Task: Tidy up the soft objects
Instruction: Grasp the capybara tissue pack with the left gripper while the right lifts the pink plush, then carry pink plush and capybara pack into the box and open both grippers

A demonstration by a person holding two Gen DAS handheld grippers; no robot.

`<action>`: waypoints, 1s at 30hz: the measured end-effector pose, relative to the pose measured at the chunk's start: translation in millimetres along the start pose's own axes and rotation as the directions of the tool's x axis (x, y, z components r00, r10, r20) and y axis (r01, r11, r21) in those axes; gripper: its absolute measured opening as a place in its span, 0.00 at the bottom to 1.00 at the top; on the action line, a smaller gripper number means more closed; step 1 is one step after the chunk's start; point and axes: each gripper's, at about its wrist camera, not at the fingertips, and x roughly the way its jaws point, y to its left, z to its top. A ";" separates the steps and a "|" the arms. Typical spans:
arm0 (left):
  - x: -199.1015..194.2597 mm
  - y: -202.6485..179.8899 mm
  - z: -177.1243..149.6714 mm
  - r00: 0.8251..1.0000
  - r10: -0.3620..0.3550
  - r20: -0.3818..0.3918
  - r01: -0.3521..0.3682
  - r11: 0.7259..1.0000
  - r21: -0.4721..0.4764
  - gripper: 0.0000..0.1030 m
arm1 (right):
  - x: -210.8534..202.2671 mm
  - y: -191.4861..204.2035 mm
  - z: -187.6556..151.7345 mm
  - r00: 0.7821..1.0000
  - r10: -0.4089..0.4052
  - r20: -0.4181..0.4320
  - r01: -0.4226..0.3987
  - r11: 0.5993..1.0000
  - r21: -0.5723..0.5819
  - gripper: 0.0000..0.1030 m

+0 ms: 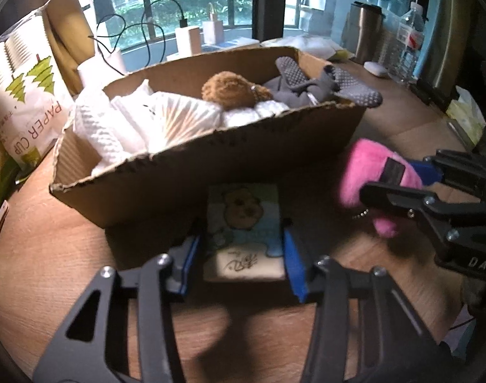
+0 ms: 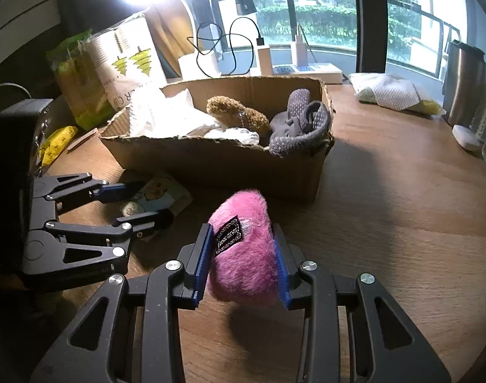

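1. Two grippers are in my views, each closed on something soft. My left gripper (image 1: 241, 252) sits at the bottom centre of its own view, its blue pads pressed against both sides of a small tissue pack (image 1: 246, 233) printed with a cartoon bear.
2. That pack lies on the wooden table (image 1: 51, 255), just in front of the near wall of the cardboard box (image 1: 211, 159).
3. My right gripper (image 2: 241, 255) holds the pink plush toy (image 2: 246, 242) at the lower centre of the right wrist view, pads squeezing its fur on either side, a black label facing up.
4. In the left wrist view this toy shows at the right edge, lifted clear of the table, near the box's right corner.
5. Inside the box I see white tissue packs (image 1: 141, 118) on the left, a brown plush toy (image 1: 230, 91) in the middle and grey grip socks (image 1: 310, 83) draped over the right rim.
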 end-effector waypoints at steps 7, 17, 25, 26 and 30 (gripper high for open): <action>-16.1 -0.2 -0.5 0.999 -0.026 0.037 0.027 1.000 -0.006 0.46 | -11.1 9.3 2.1 1.000 0.000 0.024 0.001 1.000 -0.022 0.36; -42.8 -2.6 1.0 0.994 -0.052 0.093 0.052 0.999 -0.002 0.46 | -26.5 18.2 5.6 0.998 -0.005 0.057 0.008 0.999 -0.044 0.36; -62.0 -1.4 9.7 0.988 -0.062 0.138 0.064 0.998 -0.004 0.46 | -38.6 23.2 15.2 0.996 -0.005 0.091 0.011 0.998 -0.061 0.36; -64.5 -0.9 12.0 0.987 -0.063 0.146 0.064 0.998 -0.003 0.46 | -40.0 23.3 16.7 0.995 -0.006 0.096 0.012 0.998 -0.063 0.36; -73.1 -2.1 18.2 0.984 -0.059 0.171 0.060 0.998 0.004 0.46 | -46.4 23.7 23.2 0.993 -0.008 0.114 0.016 0.997 -0.071 0.36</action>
